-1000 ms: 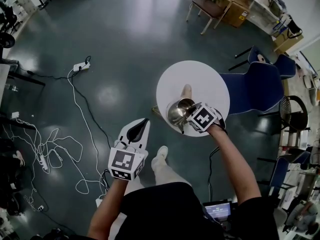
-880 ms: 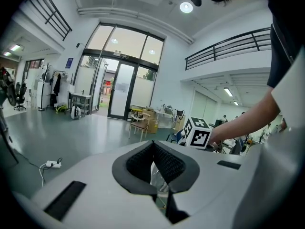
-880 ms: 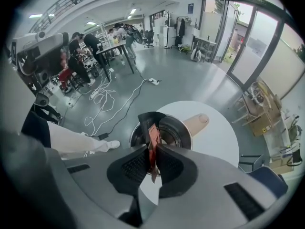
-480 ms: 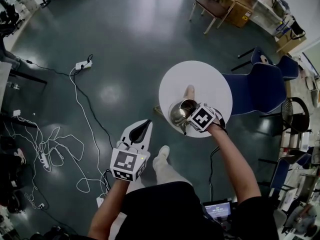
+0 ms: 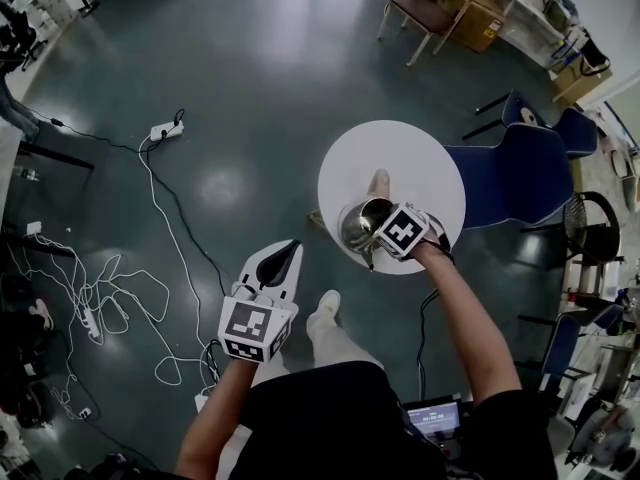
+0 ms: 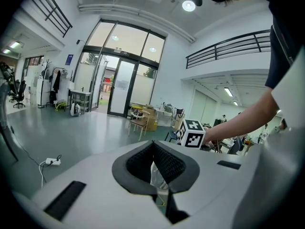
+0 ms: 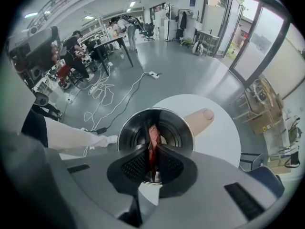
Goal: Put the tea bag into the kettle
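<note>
- Red tea bag [image 7: 153, 137] pinched between the pads of the right tongs [image 7: 152, 150] — jaws closed on it, bag standing upright out of the tips.
- Tea bag is right over the open mouth of the steel kettle [image 7: 177, 128], its top end showing against the dark inside; can't tell if it touches the wall.
- Kettle sits directly ahead of and under the right tongs' tips.
- Beige handle [image 7: 202, 117] sticks out of the kettle on the far right of the right tongs.
- Kettle stands on a round white surface [image 7: 217, 142], at the edge nearest the person.
- Left tongs [image 6: 154, 144] — jaws closed on a thin clear crinkly film [image 6: 157, 174] that hangs down between the pads.
- Left tongs are held out over the floor [image 5: 250, 68], well apart from the surface and off to the left of the right tongs.
- Marker cube [image 6: 192, 133] of the right tongs shows ahead and to the right of the left tongs, with the person's forearm behind it.
- Blue chair [image 5: 512, 173] stands just beside the surface, on the right tongs' right.
- Tangle of white cables [image 5: 105, 308] lies on the floor to the left of the left tongs; a white power strip [image 5: 160, 131] lies further ahead of them.
</note>
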Demonstrator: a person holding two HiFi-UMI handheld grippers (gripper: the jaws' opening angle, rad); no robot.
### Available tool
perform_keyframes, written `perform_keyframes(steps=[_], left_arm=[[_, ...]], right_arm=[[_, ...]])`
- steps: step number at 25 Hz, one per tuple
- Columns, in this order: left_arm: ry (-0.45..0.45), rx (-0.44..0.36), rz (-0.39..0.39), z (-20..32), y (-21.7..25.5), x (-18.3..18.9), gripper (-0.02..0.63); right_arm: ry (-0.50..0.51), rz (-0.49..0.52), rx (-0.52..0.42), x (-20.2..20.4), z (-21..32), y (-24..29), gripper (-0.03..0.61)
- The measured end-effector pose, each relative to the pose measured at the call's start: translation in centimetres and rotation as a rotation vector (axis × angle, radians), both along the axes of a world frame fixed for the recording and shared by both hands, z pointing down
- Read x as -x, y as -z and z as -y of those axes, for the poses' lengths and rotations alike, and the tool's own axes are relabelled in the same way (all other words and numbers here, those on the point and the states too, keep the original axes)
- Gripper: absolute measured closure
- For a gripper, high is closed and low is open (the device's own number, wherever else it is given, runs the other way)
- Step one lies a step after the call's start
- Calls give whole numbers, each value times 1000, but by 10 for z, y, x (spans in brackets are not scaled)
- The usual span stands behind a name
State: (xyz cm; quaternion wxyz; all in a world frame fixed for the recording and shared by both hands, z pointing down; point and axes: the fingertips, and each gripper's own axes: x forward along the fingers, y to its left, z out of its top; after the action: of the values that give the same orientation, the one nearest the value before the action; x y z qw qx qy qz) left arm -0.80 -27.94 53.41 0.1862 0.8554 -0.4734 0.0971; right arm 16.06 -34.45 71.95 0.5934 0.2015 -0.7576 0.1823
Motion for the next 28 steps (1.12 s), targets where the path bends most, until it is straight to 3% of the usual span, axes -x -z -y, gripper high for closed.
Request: perform_keyframes(steps=[6, 11, 16, 25, 28], left_arm=[[-2, 8, 0, 1, -3, 0, 598], [-4, 12, -4, 1, -6, -2, 598], [-10, 12, -3, 3, -2, 0, 598], [-30, 3, 5, 1, 5, -2, 598], [-36, -4, 5, 1, 9, -5, 598]], right_arm=[[10, -14, -20, -2, 4, -2, 540], [-18, 31, -29, -1, 5, -3, 534], [-26, 44, -36, 2, 8, 1, 471], [-37, 84, -49, 5, 4, 16, 474], [-51, 108, -77, 6, 5, 27, 510]])
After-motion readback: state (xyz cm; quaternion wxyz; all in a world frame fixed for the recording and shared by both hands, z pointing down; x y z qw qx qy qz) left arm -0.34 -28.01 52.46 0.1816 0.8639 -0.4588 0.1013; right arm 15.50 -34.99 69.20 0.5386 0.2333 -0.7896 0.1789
